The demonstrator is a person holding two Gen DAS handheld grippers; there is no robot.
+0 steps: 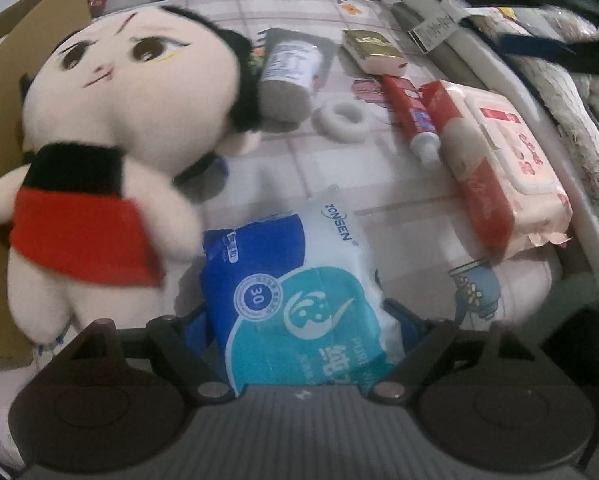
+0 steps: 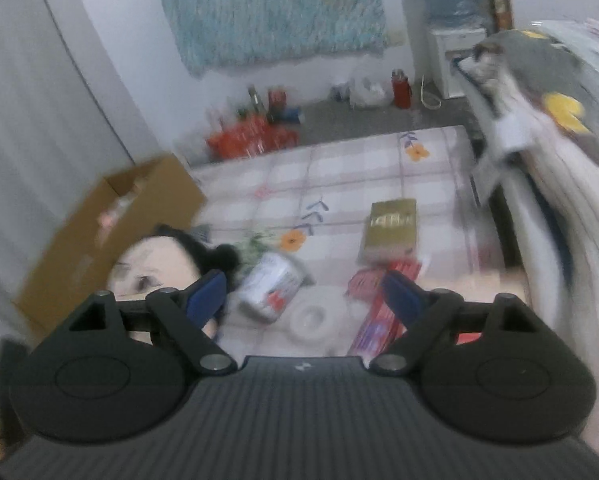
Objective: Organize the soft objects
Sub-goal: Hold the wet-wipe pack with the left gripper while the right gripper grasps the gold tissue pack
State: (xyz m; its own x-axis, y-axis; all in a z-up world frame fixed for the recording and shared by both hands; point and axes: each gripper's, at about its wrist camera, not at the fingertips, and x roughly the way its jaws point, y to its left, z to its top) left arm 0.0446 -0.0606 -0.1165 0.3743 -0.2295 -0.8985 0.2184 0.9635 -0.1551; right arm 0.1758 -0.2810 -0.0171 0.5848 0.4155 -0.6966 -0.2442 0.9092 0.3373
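Observation:
My left gripper (image 1: 299,316) is shut on a blue and teal tissue pack (image 1: 299,300), held low over the checked bed sheet (image 1: 331,184). A plush doll (image 1: 111,132) with a pale face, black hair and red bib lies just left of it, partly on a cardboard box (image 1: 3,120). My right gripper (image 2: 305,296) is open and empty above the bed. Below it lie the doll's head (image 2: 155,264), a grey rolled cloth with a label (image 2: 267,288) and a white ring (image 2: 311,322).
A pink wet-wipes pack (image 1: 507,164), a red toothpaste tube (image 1: 411,116), a gold box (image 1: 375,50), the grey roll (image 1: 287,76) and the white ring (image 1: 343,118) lie on the bed. Folded bedding (image 2: 559,200) lies along the right. The open cardboard box (image 2: 111,232) sits left.

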